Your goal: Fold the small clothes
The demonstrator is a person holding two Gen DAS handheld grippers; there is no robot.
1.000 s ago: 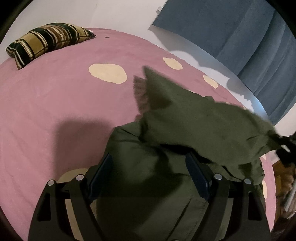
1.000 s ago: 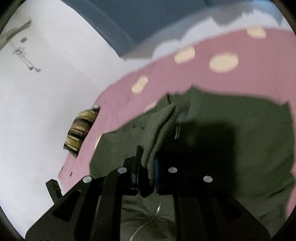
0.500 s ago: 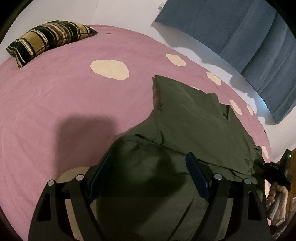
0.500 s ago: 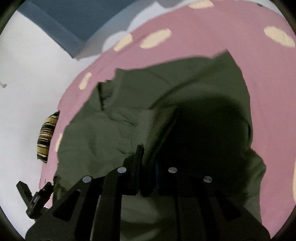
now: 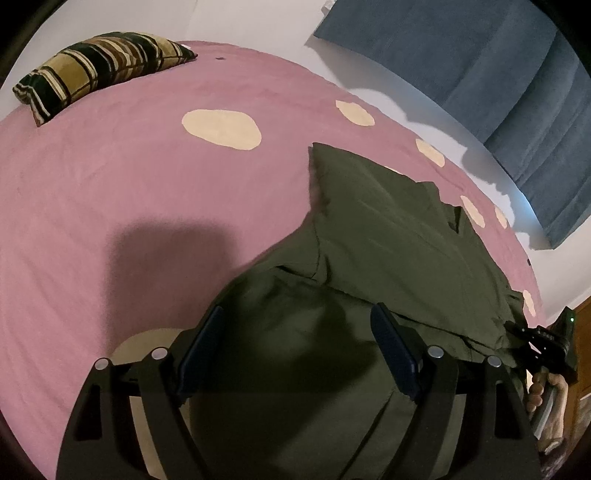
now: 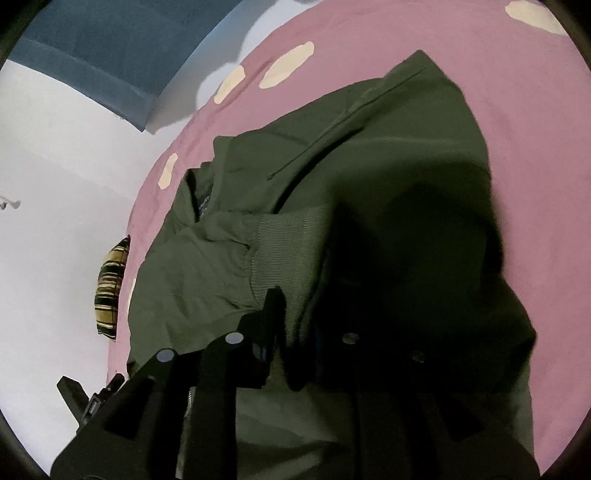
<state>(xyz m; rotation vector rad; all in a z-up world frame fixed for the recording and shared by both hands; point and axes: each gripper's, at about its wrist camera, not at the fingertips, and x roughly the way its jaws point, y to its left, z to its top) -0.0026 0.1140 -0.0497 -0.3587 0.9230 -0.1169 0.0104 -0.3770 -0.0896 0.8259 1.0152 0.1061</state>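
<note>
A dark olive-green jacket lies on the pink bedspread, one sleeve folded across its body. My left gripper hovers open and wide over the jacket's near part, with nothing between its fingers. In the right wrist view the sleeve's ribbed cuff lies flat on the jacket. My right gripper sits low on it, its jaws opening with the cuff's edge still lying loosely between them. From the left wrist view, the right gripper shows at the jacket's far right edge, a hand on its handle.
A striped yellow and black cushion rests at the far left of the bed. Blue curtains hang on the white wall behind. Pale oval patches dot the bedspread. The left gripper shows at the lower left of the right wrist view.
The right gripper came down with the sleeve, which was lifted a second ago and now lies flat across the jacket. Its jaws have parted a little. The left gripper has kept still.
</note>
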